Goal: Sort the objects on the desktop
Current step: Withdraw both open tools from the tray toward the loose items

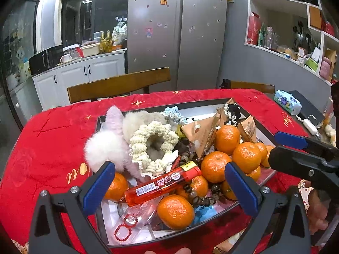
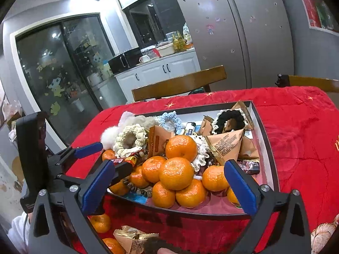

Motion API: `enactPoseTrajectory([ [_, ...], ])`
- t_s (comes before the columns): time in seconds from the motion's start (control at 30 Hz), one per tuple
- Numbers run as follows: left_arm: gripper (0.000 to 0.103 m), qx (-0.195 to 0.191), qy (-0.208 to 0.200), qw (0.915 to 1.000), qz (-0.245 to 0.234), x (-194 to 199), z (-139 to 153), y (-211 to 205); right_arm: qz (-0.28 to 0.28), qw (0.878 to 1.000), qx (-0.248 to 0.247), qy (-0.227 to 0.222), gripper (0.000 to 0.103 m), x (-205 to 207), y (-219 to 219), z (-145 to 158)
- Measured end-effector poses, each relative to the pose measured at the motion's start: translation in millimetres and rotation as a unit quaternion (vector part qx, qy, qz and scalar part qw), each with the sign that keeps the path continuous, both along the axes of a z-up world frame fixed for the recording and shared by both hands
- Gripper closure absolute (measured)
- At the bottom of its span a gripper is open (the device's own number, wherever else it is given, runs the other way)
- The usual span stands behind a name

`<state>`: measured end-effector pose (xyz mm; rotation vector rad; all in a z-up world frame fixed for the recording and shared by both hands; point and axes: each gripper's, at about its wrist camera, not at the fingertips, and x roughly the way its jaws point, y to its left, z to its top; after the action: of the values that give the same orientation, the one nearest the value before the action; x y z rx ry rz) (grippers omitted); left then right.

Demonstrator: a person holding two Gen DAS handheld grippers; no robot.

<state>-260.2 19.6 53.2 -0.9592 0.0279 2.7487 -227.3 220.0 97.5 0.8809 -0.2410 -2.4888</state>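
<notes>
A shallow black-rimmed tray [image 1: 99, 127] heaped with odds and ends sits on a red quilted cloth [image 1: 48, 139], filling the middle of both wrist views. The left gripper [image 1: 169, 182] hangs at the bottom of its frame with its blue-padded fingers spread wide over the tray's near end, pinching nothing; a red lighter [image 1: 163, 183] lies between them on the pile, untouched. The right gripper [image 2: 169, 182] is likewise spread wide and empty, low in its own frame, above a mound of mandarins [image 2: 175, 173] at the tray's near edge. A cream crocheted scrunchie [image 1: 152, 146] and a white fluffy pom-pom [image 1: 103, 150] rest left of centre; brown triangular snack packets [image 2: 226, 144] and a black scrunchie [image 2: 229, 118] crowd the upper right of the tray. A string of dark wooden beads [image 1: 201, 199] snakes among the fruit. Two loose mandarins and another snack packet [image 2: 129, 241] lie on the cloth at lower left of the right wrist view.
</notes>
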Motion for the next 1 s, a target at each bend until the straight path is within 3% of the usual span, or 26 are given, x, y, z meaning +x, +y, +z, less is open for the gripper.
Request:
enactPoseTrajectory([
  [0.4,0.000,0.014,0.011,0.9998,-0.002,10.6,13.6,-5.1,-0.015,1.000,-0.012,0.006,0.000,8.0,9.4,10.1],
  [0.77,0.000,0.006,0.054,0.9983,-0.020,57.6,50.8,5.7,-0.015,0.999,-0.017,0.032,0.000,38.8,2.8,33.4],
  [1.0,0.000,0.013,0.059,0.9978,-0.026,83.3,68.2,8.6,-0.022,0.998,-0.009,0.058,0.000,71.2,7.1,52.9],
])
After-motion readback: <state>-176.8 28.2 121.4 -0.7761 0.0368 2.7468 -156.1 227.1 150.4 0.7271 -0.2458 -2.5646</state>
